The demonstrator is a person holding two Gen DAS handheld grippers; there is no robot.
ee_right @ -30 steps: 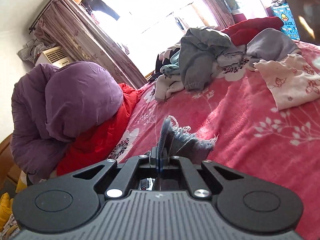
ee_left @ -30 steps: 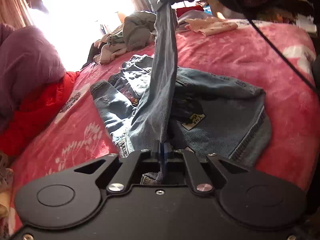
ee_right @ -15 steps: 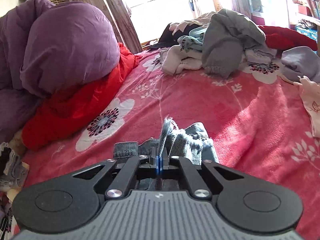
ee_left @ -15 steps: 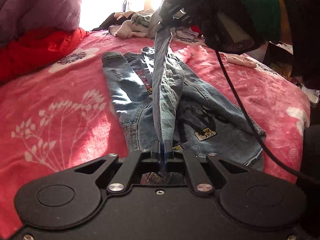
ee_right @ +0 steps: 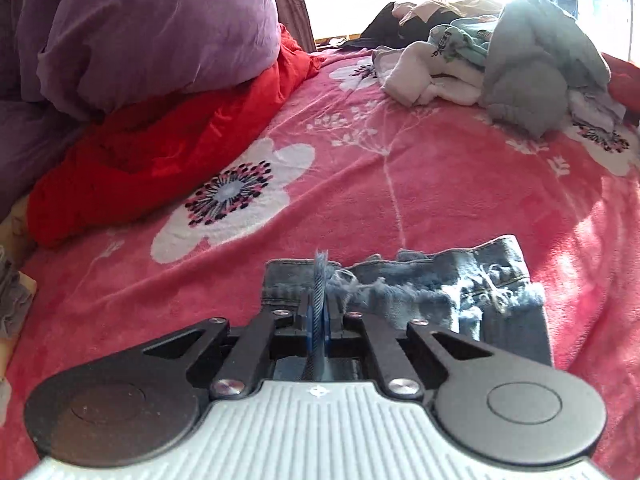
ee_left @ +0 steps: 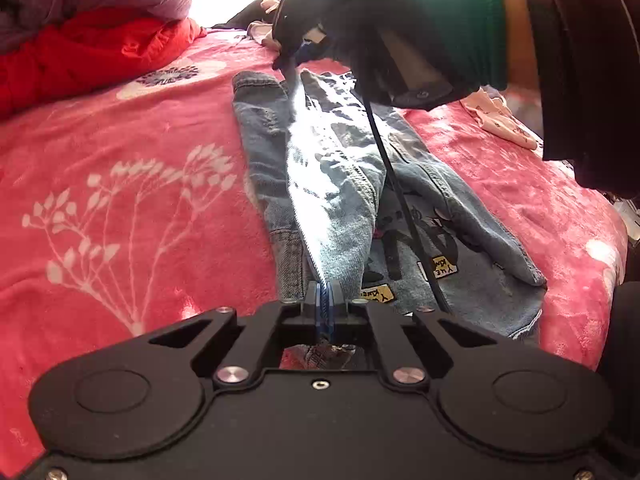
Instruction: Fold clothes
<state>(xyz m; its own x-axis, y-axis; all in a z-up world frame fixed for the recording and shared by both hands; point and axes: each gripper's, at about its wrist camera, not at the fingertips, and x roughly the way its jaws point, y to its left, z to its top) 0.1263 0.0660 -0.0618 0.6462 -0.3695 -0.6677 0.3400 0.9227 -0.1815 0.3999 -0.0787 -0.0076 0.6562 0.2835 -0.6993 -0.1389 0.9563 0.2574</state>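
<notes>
the jeans (ee_left: 340, 184) lie lengthwise in the middle of the pink floral blanket (ee_left: 120, 184), one leg flat on the cloth and the other being laid over it. the left gripper (ee_left: 324, 300) is clamped narrow on a denim edge at the near, waist end of the jeans, and the right gripper (ee_right: 318, 320) is pinched tight on the frayed cuff at their far end, so the lifted leg runs between the two as a taut strip just above the lower leg. the step in hand looks like laying this leg down onto its twin; to do it well, both ends should probably come down together with the strip kept stretched, the frayed hem set on the lower cuff and the long seam lined up with the edge beneath before either grip lets go, or the fold may land skewed. a black cable (ee_left: 396, 184) crosses over the jeans from the right hand's tool and could drag the cloth. to the left of the jeans the blanket lies bare as far as a red quilt (ee_right: 160, 160) under a purple duvet (ee_right: 160, 28). beyond the jeans' cuff end sits a heap of unfolded clothes (ee_right: 500, 68), well apart. to the right of the jeans lies a pale pink garment (ee_left: 504, 124), near the blanket's edge, so free room seems better on the left.
</notes>
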